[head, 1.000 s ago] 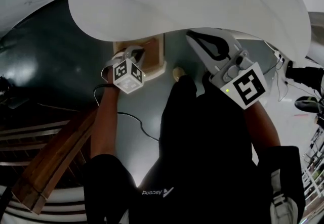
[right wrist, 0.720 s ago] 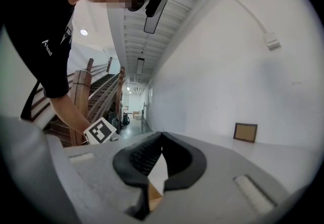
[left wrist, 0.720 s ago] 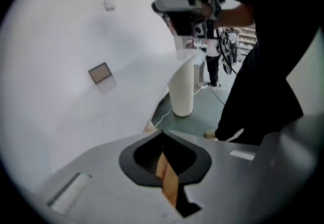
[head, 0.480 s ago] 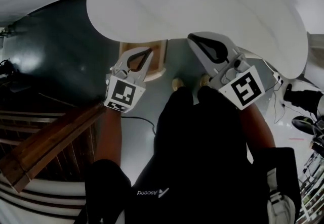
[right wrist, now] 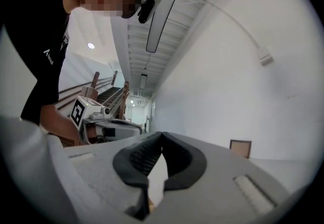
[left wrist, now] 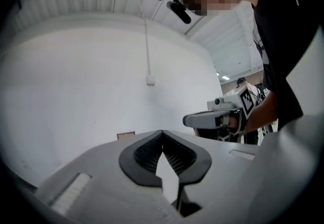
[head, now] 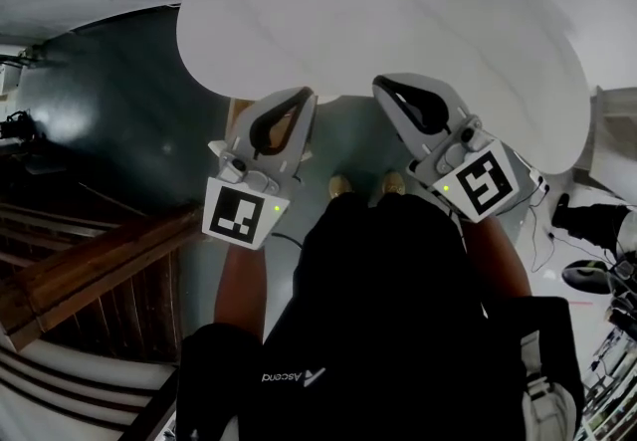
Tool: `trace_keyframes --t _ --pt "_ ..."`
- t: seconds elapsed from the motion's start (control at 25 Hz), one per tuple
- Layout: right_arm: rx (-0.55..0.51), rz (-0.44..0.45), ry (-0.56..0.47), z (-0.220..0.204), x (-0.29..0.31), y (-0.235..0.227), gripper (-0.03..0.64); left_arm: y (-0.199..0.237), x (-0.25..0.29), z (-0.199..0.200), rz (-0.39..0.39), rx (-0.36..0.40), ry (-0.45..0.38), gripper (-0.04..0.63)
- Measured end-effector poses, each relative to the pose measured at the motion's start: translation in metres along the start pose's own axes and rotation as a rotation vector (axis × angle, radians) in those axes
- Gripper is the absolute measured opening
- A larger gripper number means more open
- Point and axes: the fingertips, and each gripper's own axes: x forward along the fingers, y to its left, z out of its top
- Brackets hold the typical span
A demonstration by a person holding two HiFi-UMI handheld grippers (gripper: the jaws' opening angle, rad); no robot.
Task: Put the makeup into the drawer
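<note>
While facing the white bench (head: 398, 21), with the wooden box (head: 239, 113) on the floor below its edge, bringing the left tongs (head: 302, 101) up from beside that box to level with the right tongs (head: 386, 89), probably finishing one drop-off. Keeping both tongs pinched fully together on nothing; finding no makeup in any view.

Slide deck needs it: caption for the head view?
Left gripper and right gripper, both shut and empty, held before the white table.
</note>
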Motion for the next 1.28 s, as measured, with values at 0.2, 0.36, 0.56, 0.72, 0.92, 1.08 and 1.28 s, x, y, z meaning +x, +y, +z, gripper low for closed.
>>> trace_keyframes --t 0.2,0.36,0.56,0.72,0.92,1.08,1.28 --pt "0.004 -0.005 -0.058 0.025 -0.024 -0.01 0.003 -0.022 0.013 0.033 0.016 -0.026 -0.079 0.011" --pt "0.003 -0.013 -0.086 0.037 -0.043 -0.011 0.003 -0.037 0.019 0.054 0.025 -0.024 -0.14 0.011" --pt "-0.011 -0.038 -0.087 0.043 -0.062 -0.014 0.003 -0.052 0.026 0.073 0.015 0.007 -0.194 0.011" --pt "-0.021 -0.05 -0.089 0.046 -0.073 -0.015 0.003 -0.059 0.026 0.074 0.015 0.011 -0.185 0.011" --pt "-0.026 -0.055 -0.092 0.048 -0.077 -0.015 0.003 -0.061 0.025 0.073 0.016 0.011 -0.167 0.011" --pt "-0.027 -0.053 -0.097 0.051 -0.077 -0.014 0.003 -0.062 0.024 0.073 0.018 0.009 -0.157 0.011" --pt "-0.025 -0.05 -0.098 0.05 -0.076 -0.015 0.003 -0.063 0.023 0.075 0.013 0.014 -0.168 0.011"
